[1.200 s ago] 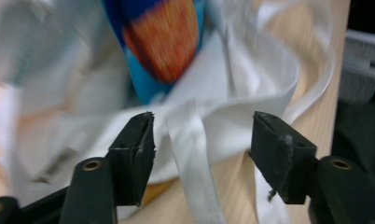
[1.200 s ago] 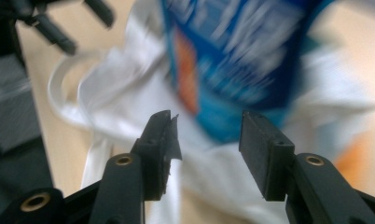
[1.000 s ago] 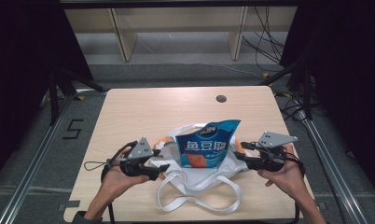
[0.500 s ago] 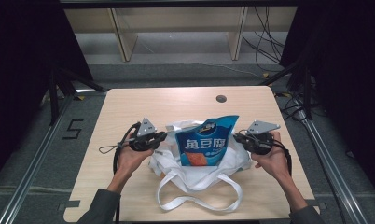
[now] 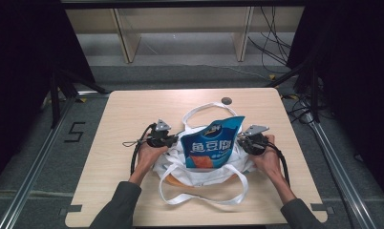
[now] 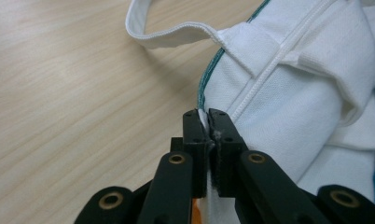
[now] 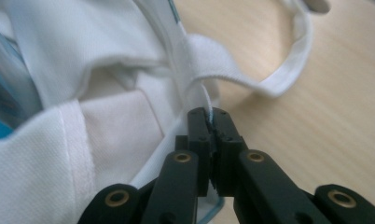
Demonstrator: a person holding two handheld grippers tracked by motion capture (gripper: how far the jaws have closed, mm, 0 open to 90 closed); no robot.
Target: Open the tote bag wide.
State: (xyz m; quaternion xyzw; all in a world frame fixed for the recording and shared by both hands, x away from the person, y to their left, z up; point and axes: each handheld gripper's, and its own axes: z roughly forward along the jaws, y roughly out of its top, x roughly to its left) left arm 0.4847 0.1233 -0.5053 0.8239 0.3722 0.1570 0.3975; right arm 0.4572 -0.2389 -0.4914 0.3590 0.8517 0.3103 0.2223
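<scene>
1. Left gripper (image 6: 208,122): jaws clamped on the rim of the bag (image 6: 288,93), a thin fold of white cloth pinched between them; seen in the high view at the bag's left side.
2. Right gripper (image 7: 210,120): jaws likewise clamped on the opposite rim, cloth edge showing between the tips.
3. Bag (image 5: 204,164): white tote, mid-table, one strap (image 5: 207,110) lying toward the far side, one toward the person.
4. Pouch (image 5: 213,143): blue snack packet, standing in the bag's mouth between the two grippers, top half exposed.
5. Table (image 5: 113,124): pale wood, bare around the bag.
6. Handling note: judged step is holding the mouth open; keep both pinches level and pull evenly apart so the pouch does not tip.
</scene>
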